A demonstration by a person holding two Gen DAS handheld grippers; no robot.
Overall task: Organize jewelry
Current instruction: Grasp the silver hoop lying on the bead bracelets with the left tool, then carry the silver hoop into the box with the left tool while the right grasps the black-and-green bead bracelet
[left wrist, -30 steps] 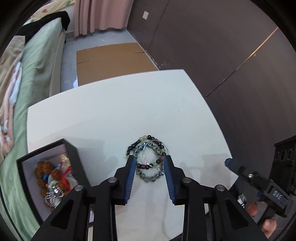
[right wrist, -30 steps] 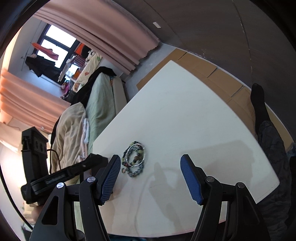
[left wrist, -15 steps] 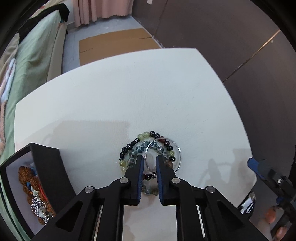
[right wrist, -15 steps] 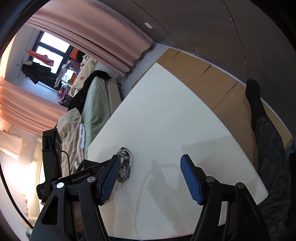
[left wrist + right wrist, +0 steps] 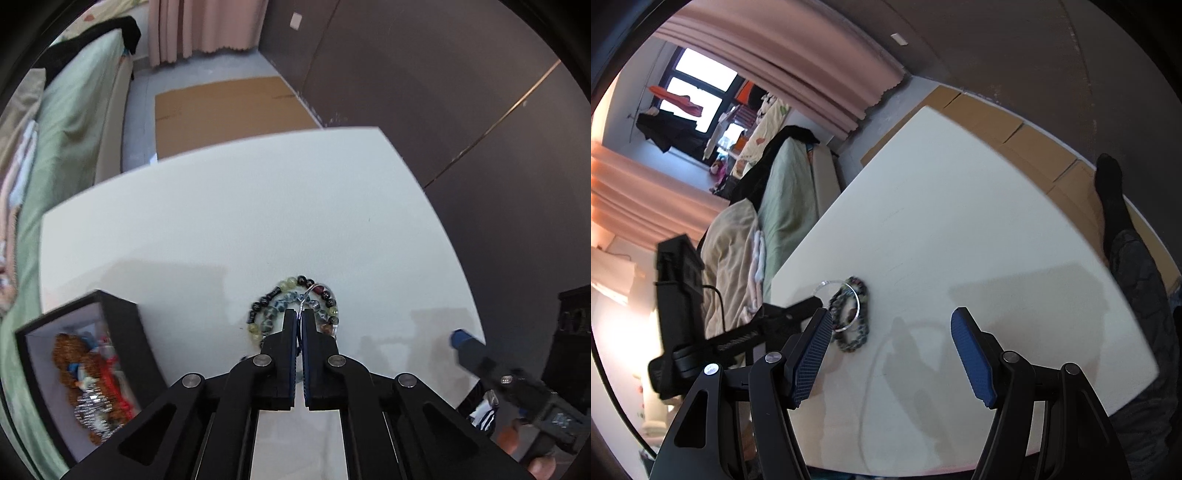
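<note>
My left gripper (image 5: 300, 315) is shut on a thin silver bangle (image 5: 305, 300), tilting it up off a pile of beaded bracelets (image 5: 271, 317) on the white table (image 5: 221, 229). The bangle (image 5: 846, 306) and beads (image 5: 858, 317) also show in the right wrist view, with the left gripper's tip beside them. A black jewelry box (image 5: 122, 332) with jewelry inside (image 5: 92, 380) stands at the left. My right gripper (image 5: 890, 343) is open and empty, to the right of the pile; it shows in the left wrist view (image 5: 465, 341).
A bed with green bedding (image 5: 74, 118) runs along the table's left side. Cardboard (image 5: 221, 103) lies on the floor beyond the table. A person's leg in a black sock (image 5: 1115, 206) is by the table's right edge.
My left gripper closed from wide open onto the silver bangle and lifted its edge off the beads. The right gripper stayed open and shifted slightly.
</note>
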